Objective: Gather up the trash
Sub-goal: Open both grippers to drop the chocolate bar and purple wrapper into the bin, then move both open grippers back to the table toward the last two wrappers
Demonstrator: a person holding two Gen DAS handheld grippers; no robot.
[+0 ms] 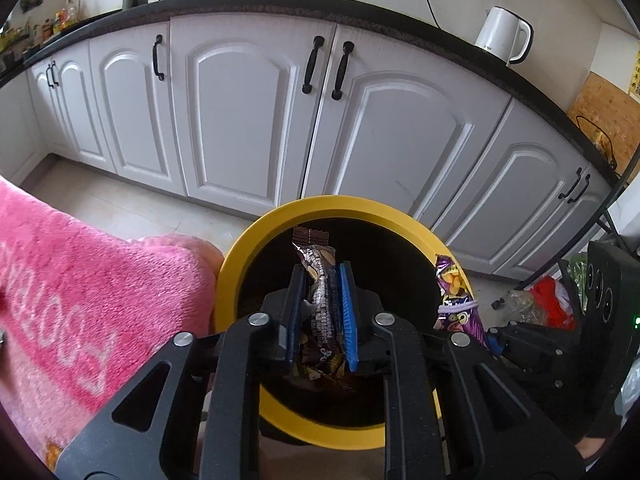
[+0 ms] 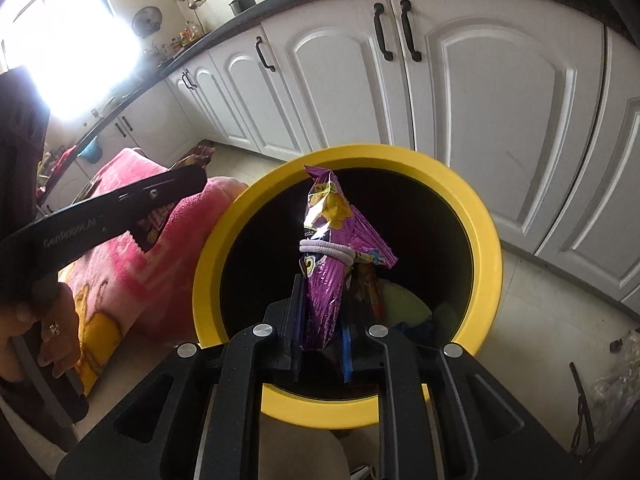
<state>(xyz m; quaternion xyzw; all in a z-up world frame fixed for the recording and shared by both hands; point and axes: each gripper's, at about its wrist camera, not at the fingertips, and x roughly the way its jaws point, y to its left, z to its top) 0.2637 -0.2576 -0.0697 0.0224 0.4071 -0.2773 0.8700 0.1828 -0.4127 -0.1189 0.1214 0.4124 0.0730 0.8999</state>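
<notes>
A round bin with a yellow rim and a dark inside stands on the floor below both grippers. My left gripper is shut on a brown snack wrapper, which stands upright over the bin's mouth. My right gripper is shut on a crumpled purple snack bag bound by a white hair tie, also over the bin. The same purple bag shows at the bin's right rim in the left wrist view. Some yellow-green and blue rubbish lies at the bottom.
A pink blanket lies just left of the bin. White cabinet doors under a dark counter run behind it, with a white kettle on top. Red and clear bags sit on the floor to the right. A hand holds the left gripper.
</notes>
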